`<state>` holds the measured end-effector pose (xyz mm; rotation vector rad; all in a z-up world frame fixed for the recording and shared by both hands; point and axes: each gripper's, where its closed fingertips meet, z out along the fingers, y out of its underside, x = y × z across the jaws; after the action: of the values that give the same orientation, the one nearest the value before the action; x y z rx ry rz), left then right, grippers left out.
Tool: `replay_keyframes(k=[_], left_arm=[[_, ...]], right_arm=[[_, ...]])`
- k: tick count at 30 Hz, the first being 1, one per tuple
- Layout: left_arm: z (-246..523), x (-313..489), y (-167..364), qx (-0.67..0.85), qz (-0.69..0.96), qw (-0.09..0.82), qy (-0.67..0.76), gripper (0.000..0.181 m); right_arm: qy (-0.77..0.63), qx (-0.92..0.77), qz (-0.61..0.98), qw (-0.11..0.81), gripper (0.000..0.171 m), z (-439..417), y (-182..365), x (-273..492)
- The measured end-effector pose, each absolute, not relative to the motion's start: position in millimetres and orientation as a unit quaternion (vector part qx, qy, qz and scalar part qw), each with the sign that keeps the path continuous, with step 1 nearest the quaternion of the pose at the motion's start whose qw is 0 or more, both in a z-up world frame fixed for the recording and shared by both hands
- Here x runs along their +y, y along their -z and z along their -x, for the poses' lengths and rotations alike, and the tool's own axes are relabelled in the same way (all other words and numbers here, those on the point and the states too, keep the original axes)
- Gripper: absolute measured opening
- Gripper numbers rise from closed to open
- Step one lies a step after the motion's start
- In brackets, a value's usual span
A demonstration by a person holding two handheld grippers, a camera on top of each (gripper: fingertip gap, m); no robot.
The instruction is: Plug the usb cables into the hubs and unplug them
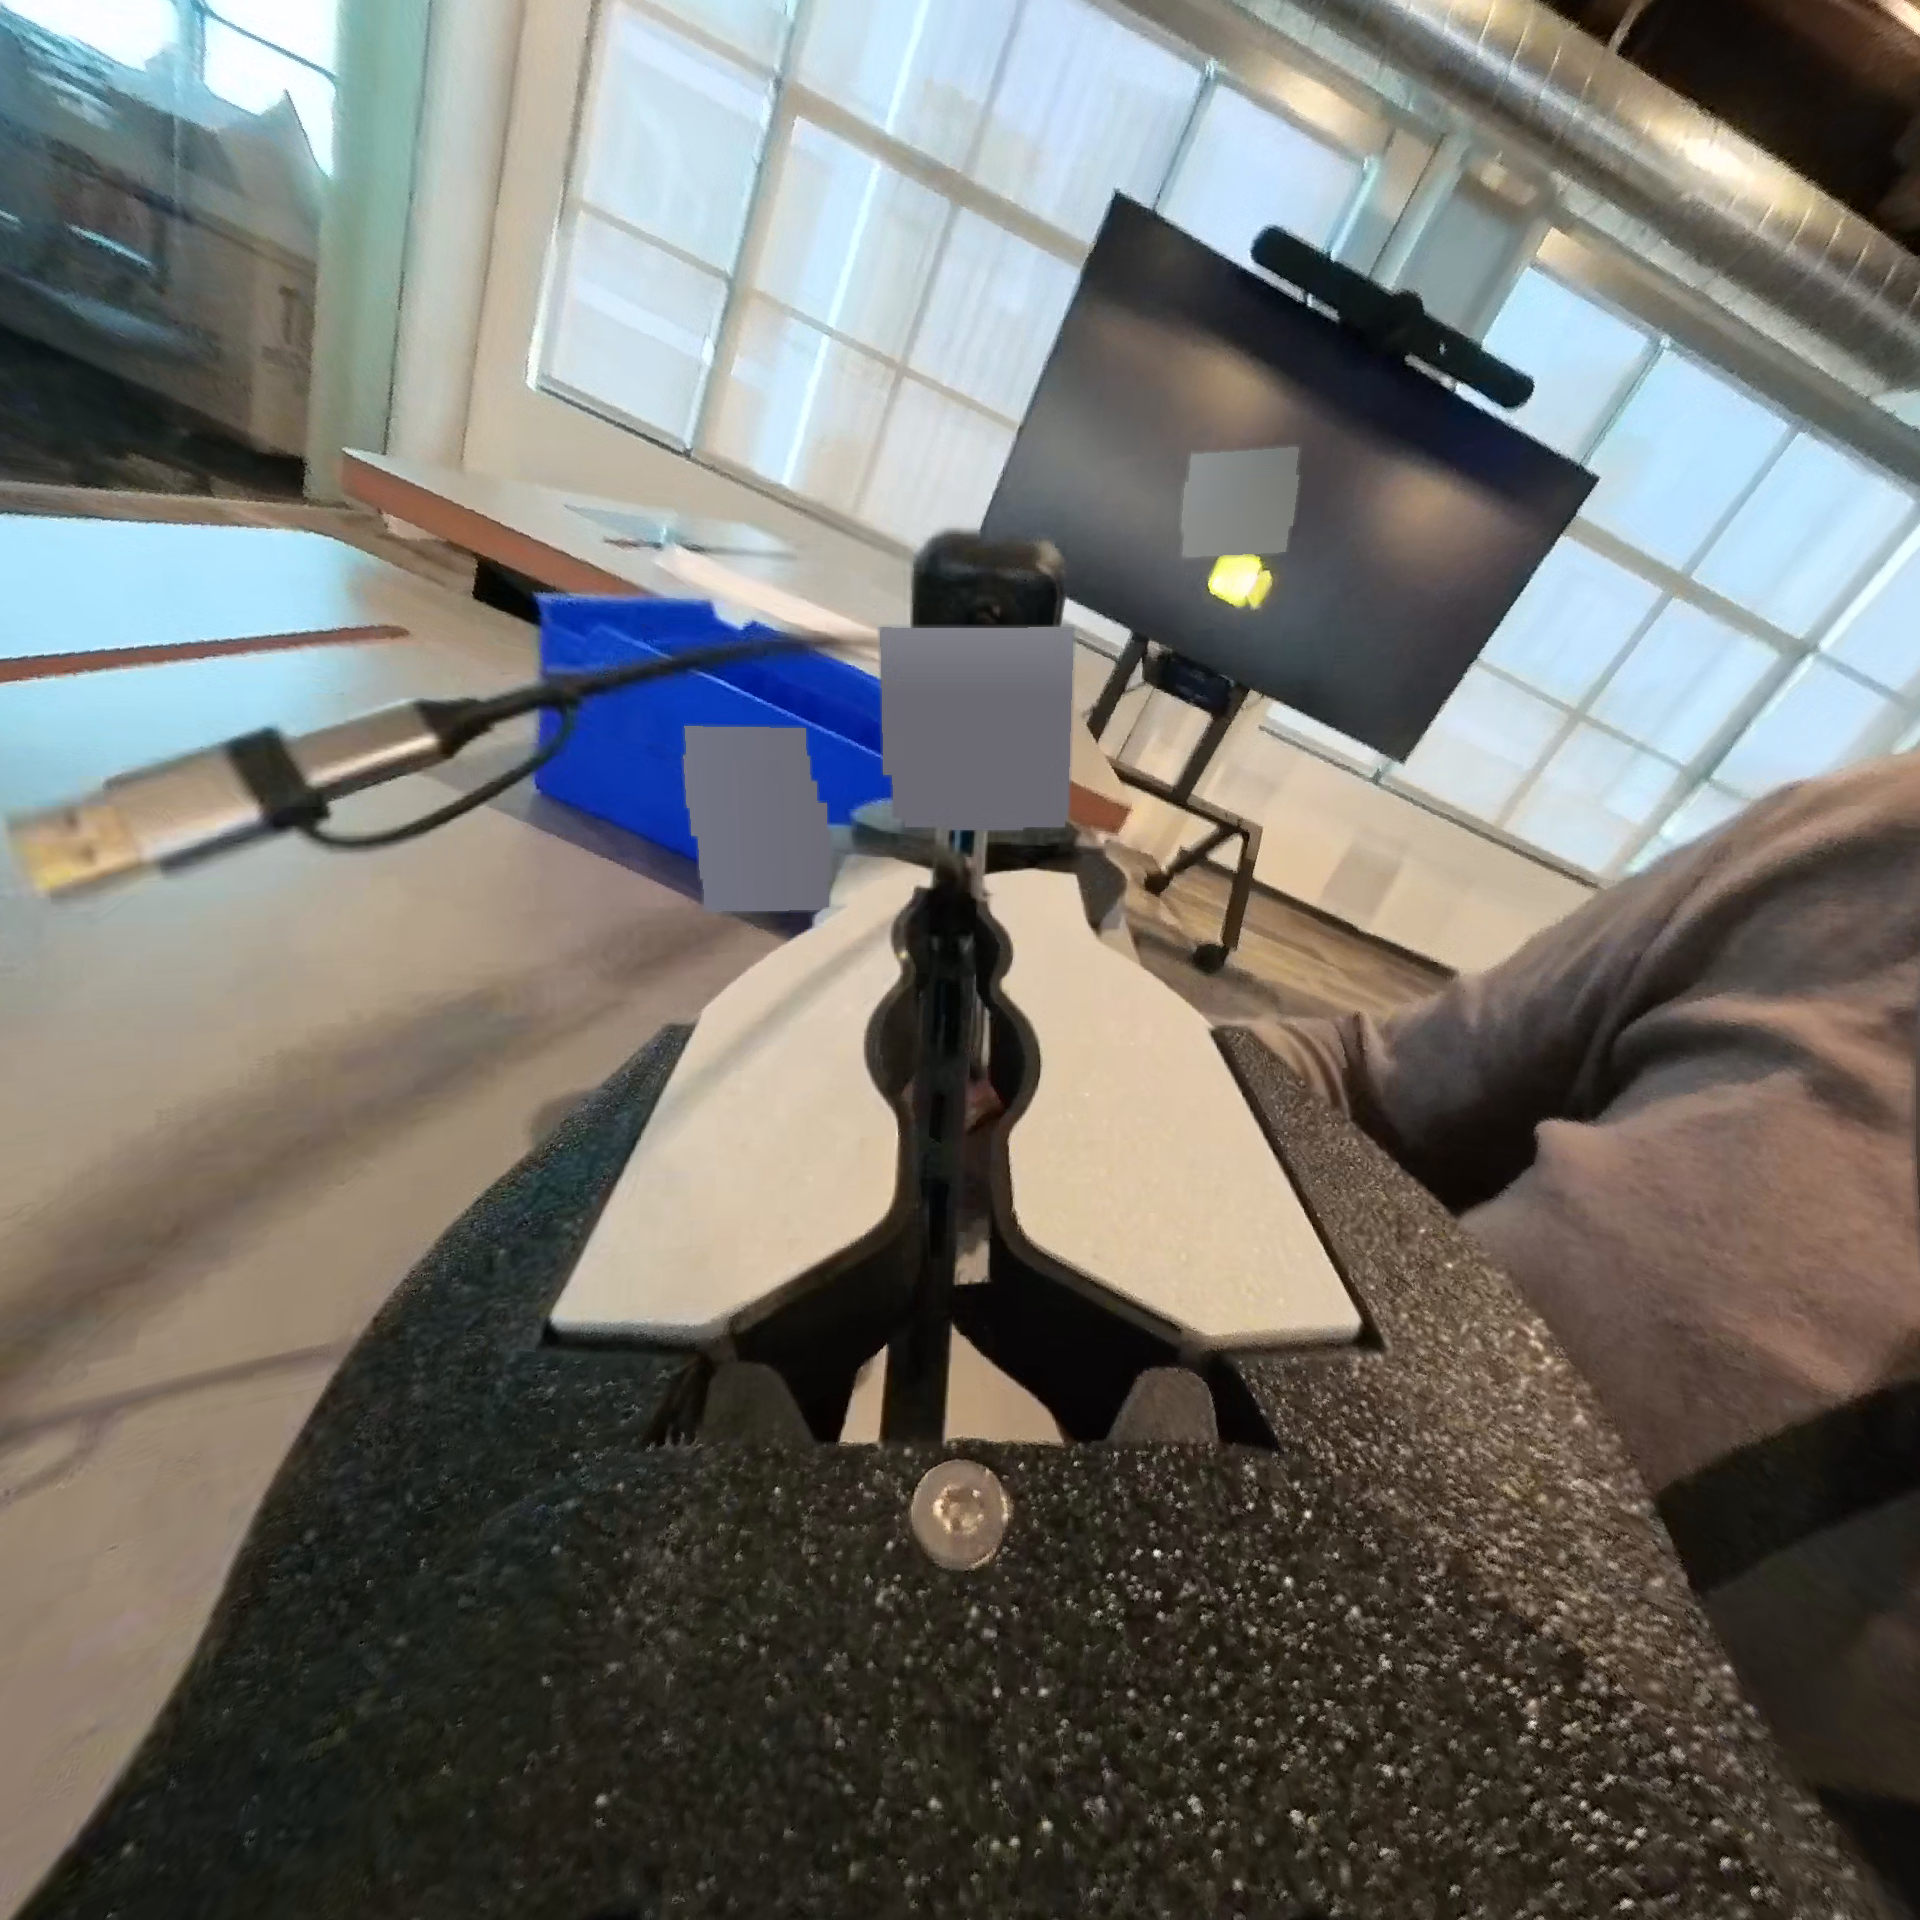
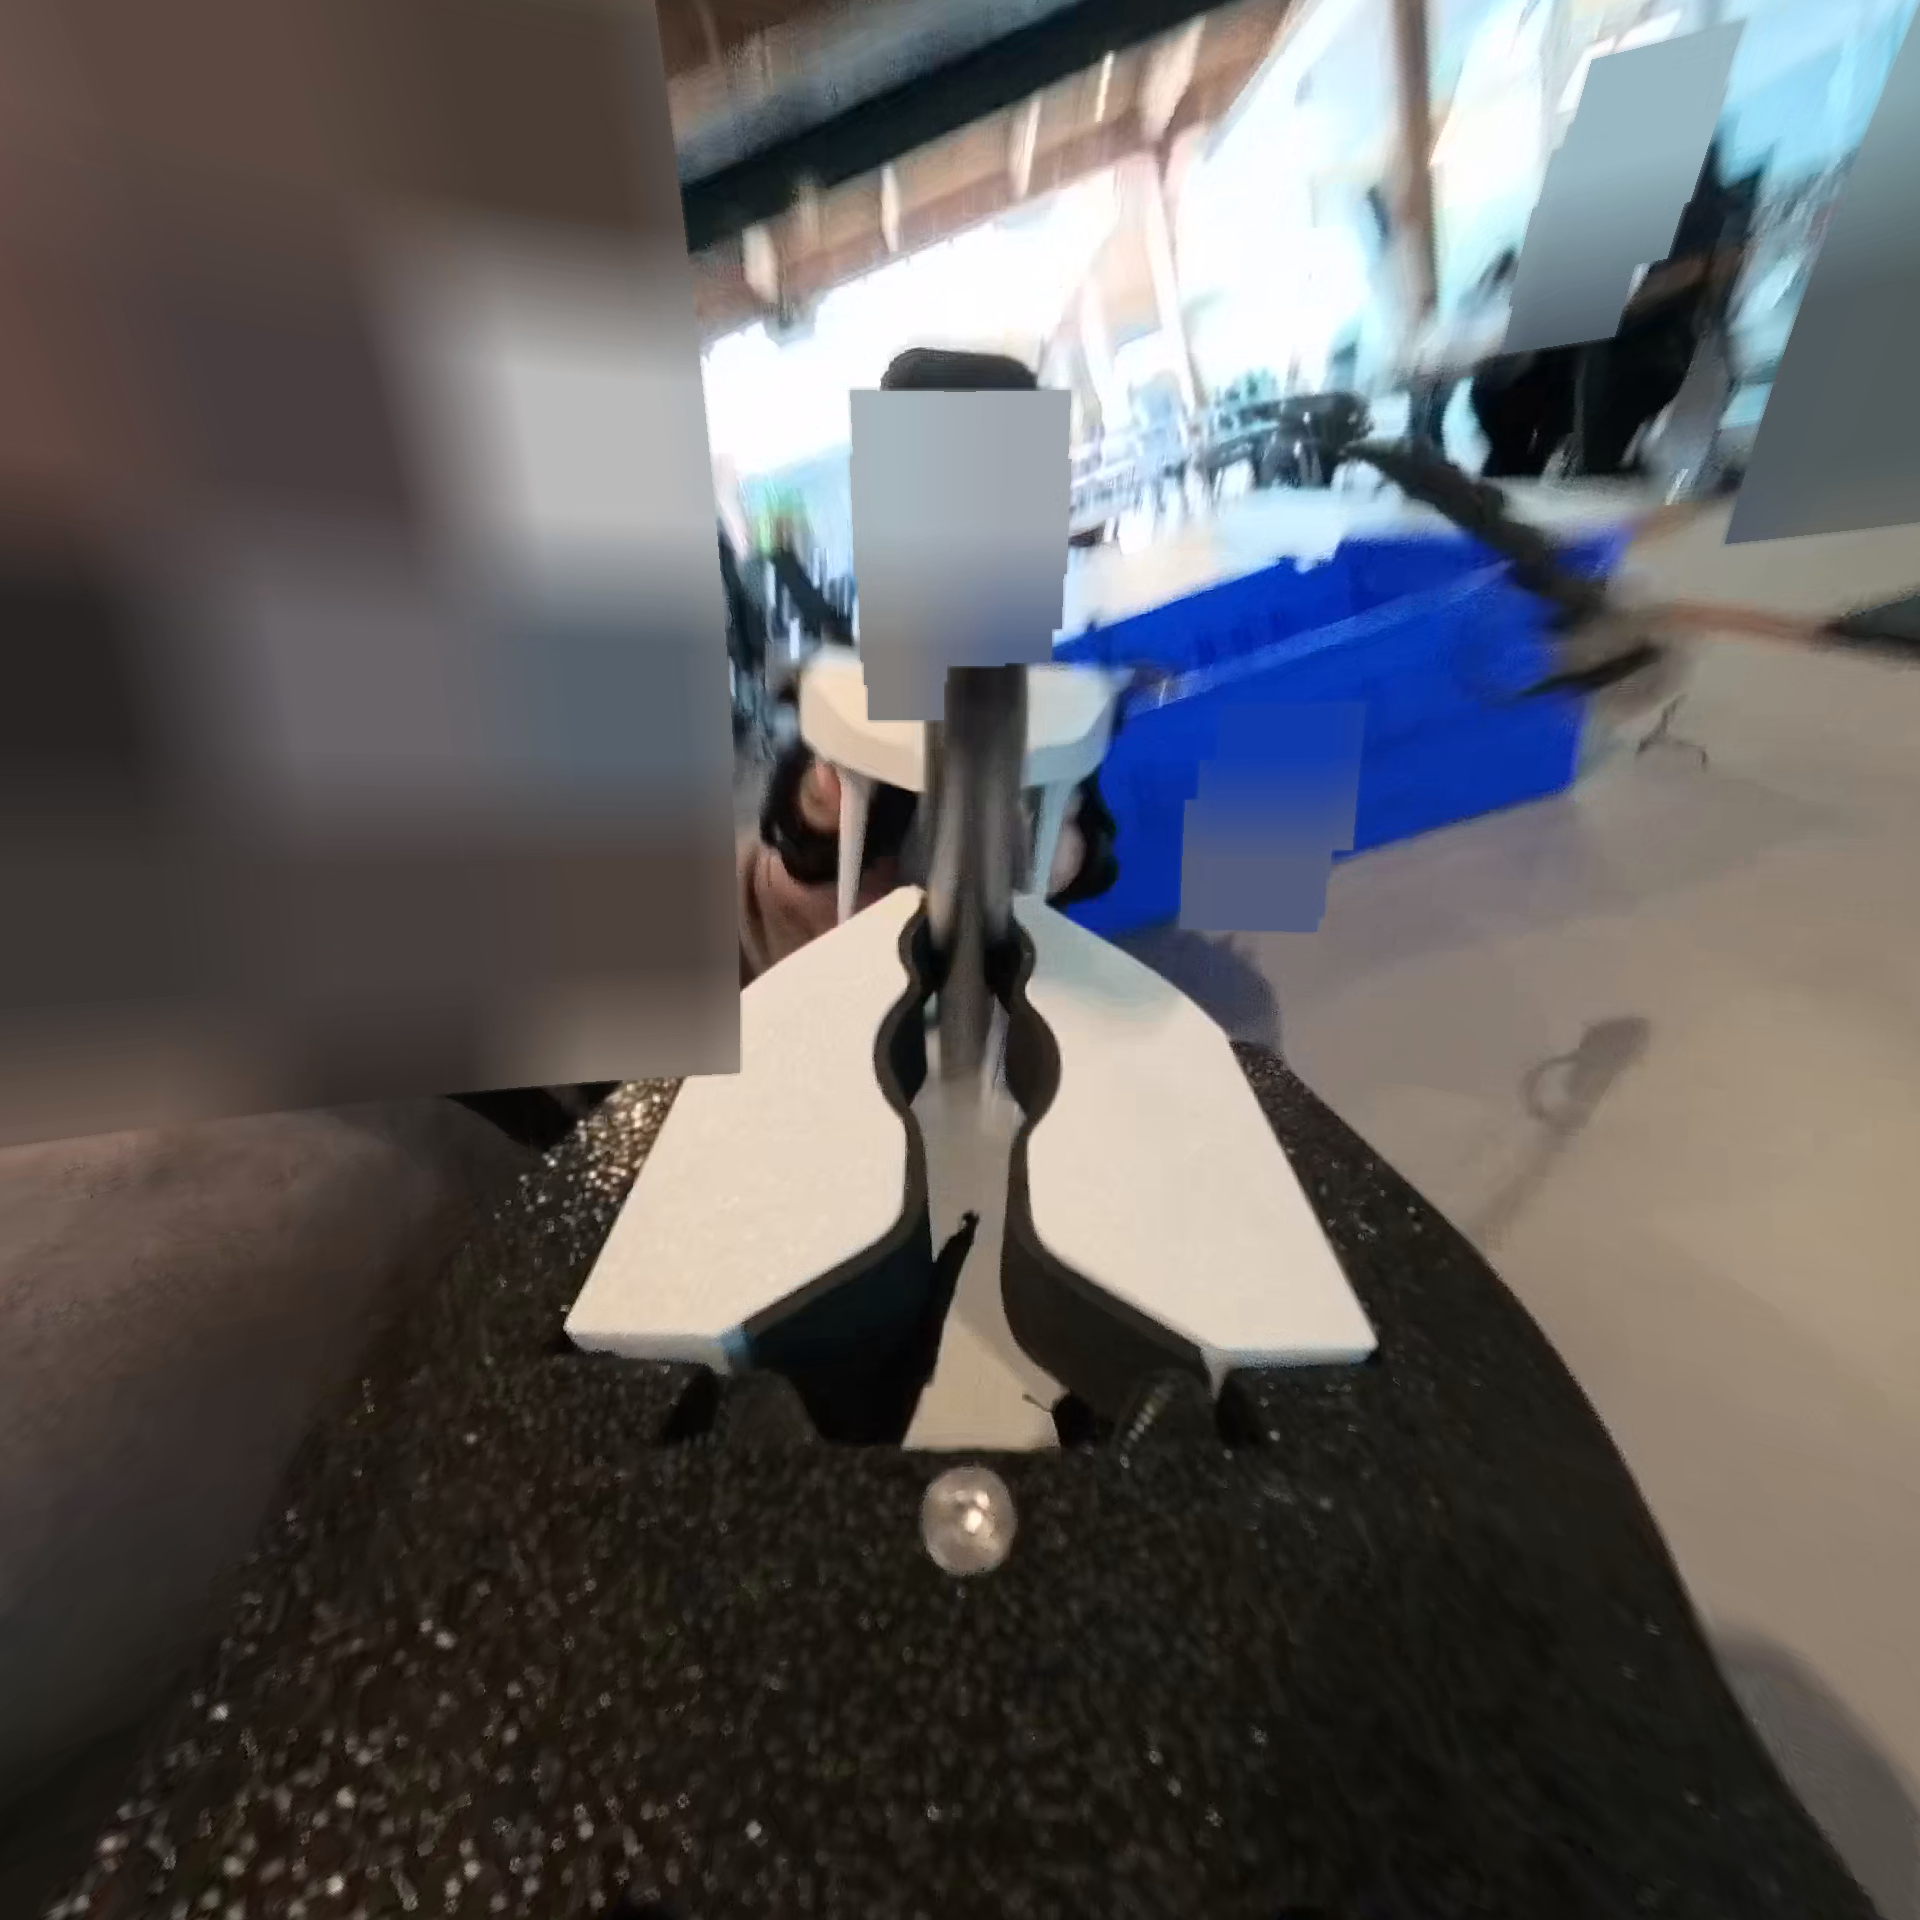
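Both jaws pinch narrow: our left gripper (image 1: pixel 951 914) clamps a thin black strip, our right gripper (image 2: pixel 966 935) a smooth metal bar. Silver USB plug (image 1: pixel 208 795) floats left.

No writing readable anywhere. Dark screen (image 1: pixel 1288 468) at one o'clock in the left wrist view carries only a small yellow mark, no letters made out. Silver plug (image 1: pixel 135 821) at nine o'clock bears no marking that can be made out. Blue bin (image 1: pixel 665 748) shows a plain wall. Right wrist view too blurred for any lettering; blue bin (image 2: pixel 1455 707) at two o'clock likewise plain.
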<state>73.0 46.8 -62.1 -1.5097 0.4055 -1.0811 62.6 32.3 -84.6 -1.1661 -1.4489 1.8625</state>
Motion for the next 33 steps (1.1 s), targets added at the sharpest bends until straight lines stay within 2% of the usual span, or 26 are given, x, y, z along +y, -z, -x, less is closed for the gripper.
replay_keyframes(k=[1,6,12,22,33], left_arm=[[-80,45,71,0.193,0.663,0.559,0.458,0.009],[-79,48,74,0.203,0.677,0.569,0.420,0.008],[-76,47,75,0.182,0.663,0.548,0.477,0.008],[-68,53,75,0.130,0.641,0.543,0.526,0.008],[-77,41,80,0.208,0.666,0.518,0.495,0.008]], right_arm=[[-0.665,-0.559,0.432,0.241,0.011,-59,93,24],[-0.673,-0.554,0.436,0.222,0.010,-58,100,24],[-0.660,-0.568,0.440,0.222,0.011,-57,102,24],[-0.721,-0.491,0.440,0.213,0.012,-64,84,42],[-0.643,-0.576,0.456,0.218,0.010,-72,91,35]])
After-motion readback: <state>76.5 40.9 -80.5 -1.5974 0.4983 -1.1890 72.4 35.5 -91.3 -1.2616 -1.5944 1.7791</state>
